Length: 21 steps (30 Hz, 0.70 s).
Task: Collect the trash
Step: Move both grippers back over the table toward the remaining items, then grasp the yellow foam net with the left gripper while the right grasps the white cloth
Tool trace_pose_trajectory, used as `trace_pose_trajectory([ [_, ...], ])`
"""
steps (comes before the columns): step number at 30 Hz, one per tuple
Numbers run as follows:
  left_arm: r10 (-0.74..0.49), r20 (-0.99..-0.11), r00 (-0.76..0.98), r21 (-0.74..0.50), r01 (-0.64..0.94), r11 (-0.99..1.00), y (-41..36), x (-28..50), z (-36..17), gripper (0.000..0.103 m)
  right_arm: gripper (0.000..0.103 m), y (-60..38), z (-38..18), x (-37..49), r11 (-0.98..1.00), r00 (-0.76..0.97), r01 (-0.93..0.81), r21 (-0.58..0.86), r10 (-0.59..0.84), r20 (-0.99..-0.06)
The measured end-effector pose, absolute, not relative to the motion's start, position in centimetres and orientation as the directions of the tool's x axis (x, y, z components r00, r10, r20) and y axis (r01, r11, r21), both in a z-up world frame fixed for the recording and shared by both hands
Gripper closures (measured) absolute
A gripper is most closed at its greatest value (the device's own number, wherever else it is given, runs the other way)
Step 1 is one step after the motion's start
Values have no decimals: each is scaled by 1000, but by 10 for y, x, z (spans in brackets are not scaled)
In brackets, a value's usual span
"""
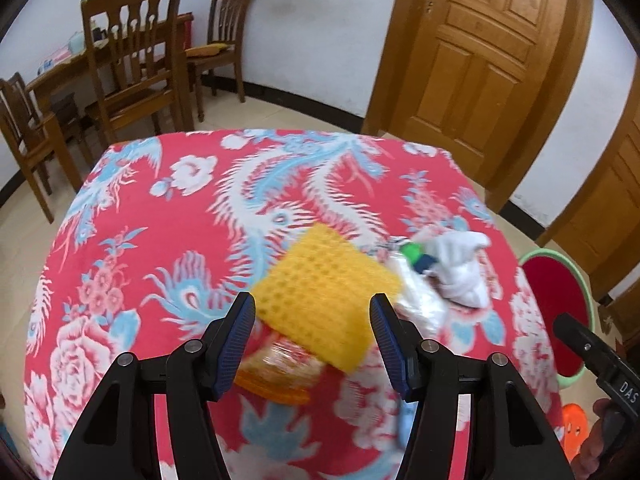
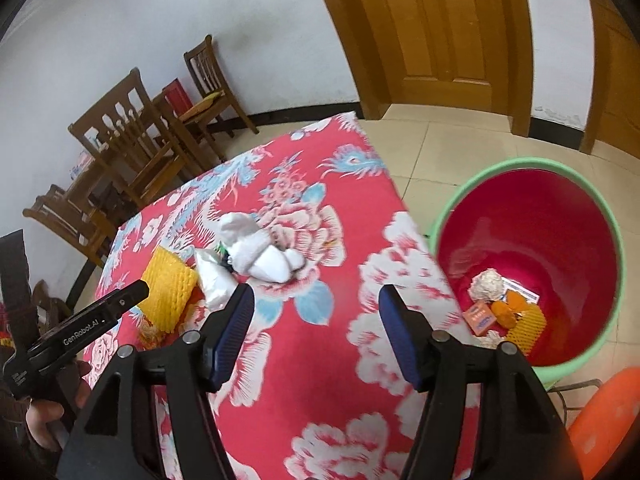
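The left claw [image 1: 312, 312] is seen in the left wrist view with its two blue pads wide apart and nothing pinched between them. The yellow foam net [image 1: 332, 296] lies in the lower middle of that picture, just past the pads, on the red flowered tabletop [image 1: 160, 208]. It is the piece of trash that seems to be picked next. For a good grab, the claw should be brought down so that one pad goes on each side of the net, and then squeezed softly, because the net looks squashy and light. A crinkly snack wrapper [image 1: 280, 364] lies under the net's near edge, so care should be taken that only one thing is pulled, or both are lifted cleanly. The net's long side seems to run from the upper left to the lower right of the picture, though the blur makes this hard to tell. To its right, a clear plastic bag [image 1: 420, 304] and a white crumpled cloth [image 1: 464, 272] are found, touching each other. In the right wrist view the right claw [image 2: 316, 312] is held open and empty over the tabletop. The green bucket [image 2: 448, 208] with a red inside is seen at the right of that picture, on the floor beside the tabletop, with some trash already in it.
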State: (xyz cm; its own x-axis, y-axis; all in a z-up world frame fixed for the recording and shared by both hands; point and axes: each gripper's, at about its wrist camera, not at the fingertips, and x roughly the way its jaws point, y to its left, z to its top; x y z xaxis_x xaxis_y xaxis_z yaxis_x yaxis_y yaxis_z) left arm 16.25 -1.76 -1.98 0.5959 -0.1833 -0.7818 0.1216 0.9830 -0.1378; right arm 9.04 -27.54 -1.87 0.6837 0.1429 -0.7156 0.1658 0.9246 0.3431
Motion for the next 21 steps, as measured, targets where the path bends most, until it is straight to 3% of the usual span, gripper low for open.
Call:
trace_pose_trajectory([
  [16, -290, -783, 550, -227, 182, 957, -9, 185, -42, 41, 35, -236, -46, 152, 943, 626, 140, 301, 151, -765],
  [21, -357, -771, 528, -292, 205, 934, -6, 187, -47, 62, 42, -231, -55, 164, 950, 611, 146, 276, 133, -780],
])
